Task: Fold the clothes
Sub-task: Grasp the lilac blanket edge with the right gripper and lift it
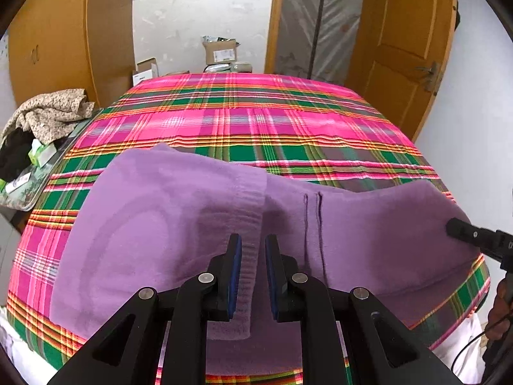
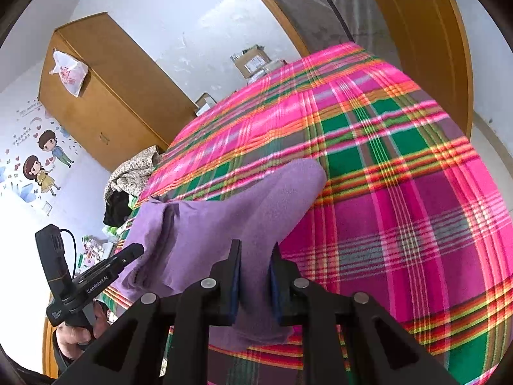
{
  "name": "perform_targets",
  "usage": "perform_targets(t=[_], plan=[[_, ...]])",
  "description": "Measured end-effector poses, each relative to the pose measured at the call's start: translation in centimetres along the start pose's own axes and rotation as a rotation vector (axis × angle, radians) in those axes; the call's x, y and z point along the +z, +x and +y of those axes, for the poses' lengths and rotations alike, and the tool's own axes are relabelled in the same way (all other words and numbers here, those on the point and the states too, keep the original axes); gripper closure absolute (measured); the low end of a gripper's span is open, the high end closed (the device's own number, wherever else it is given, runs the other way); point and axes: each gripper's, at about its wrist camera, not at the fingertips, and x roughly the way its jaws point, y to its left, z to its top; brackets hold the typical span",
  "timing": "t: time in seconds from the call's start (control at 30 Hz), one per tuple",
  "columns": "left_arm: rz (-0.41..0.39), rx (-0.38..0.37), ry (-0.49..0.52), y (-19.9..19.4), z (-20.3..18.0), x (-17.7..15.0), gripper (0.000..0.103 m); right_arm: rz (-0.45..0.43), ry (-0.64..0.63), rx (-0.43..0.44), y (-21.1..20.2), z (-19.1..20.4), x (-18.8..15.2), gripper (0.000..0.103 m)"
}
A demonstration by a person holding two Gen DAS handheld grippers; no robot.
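Note:
A purple fleece garment (image 1: 166,224) lies spread on the plaid bedcover (image 1: 243,122) near the bed's front edge. My left gripper (image 1: 253,243) is shut on the garment's ribbed band (image 1: 250,218), which runs between its blue pads. My right gripper (image 2: 255,250) is shut on a raised fold of the same purple garment (image 2: 256,208), lifting it off the bedcover (image 2: 400,192). The right gripper's tip also shows in the left wrist view (image 1: 461,229) at the garment's right end. The left gripper shows in the right wrist view (image 2: 128,255) at the garment's left end.
A heap of patterned and dark clothes (image 1: 48,118) lies on a side surface left of the bed. A wooden wardrobe (image 2: 105,96) stands at the left, a wooden door (image 1: 400,48) at the right. Cardboard boxes (image 1: 221,53) sit beyond the bed's far edge.

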Motion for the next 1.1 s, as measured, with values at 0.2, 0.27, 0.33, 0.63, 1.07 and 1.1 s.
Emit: perform_targets(t=[0.2,0.27,0.33,0.63,1.07,1.1], plan=[[0.011,0.003,0.001,0.5,0.0,0.0,0.088,0.085,0.12,0.007,1.2,-3.0,-1.2,0.082],[0.014,-0.003,0.01,0.6,-0.3,0.0,0.088,0.085,0.148,0.033,1.3,-3.7,-1.5,0.082],[0.017,-0.012,0.023,0.7,-0.7,0.0,0.088,0.084,0.147,0.037,1.3,-3.8,-1.5,0.082],[0.022,0.004,0.02,1.0,-0.5,0.3,0.088,0.063,0.135,0.05,1.5,-4.0,-1.5,0.088],[0.03,0.024,-0.005,1.4,0.9,0.8,0.088,-0.033,0.081,0.039,-1.2,-4.3,2.7,0.091],[0.03,0.02,-0.003,1.4,0.8,0.8,0.088,-0.044,0.078,0.036,-1.6,-4.3,3.1,0.09]])
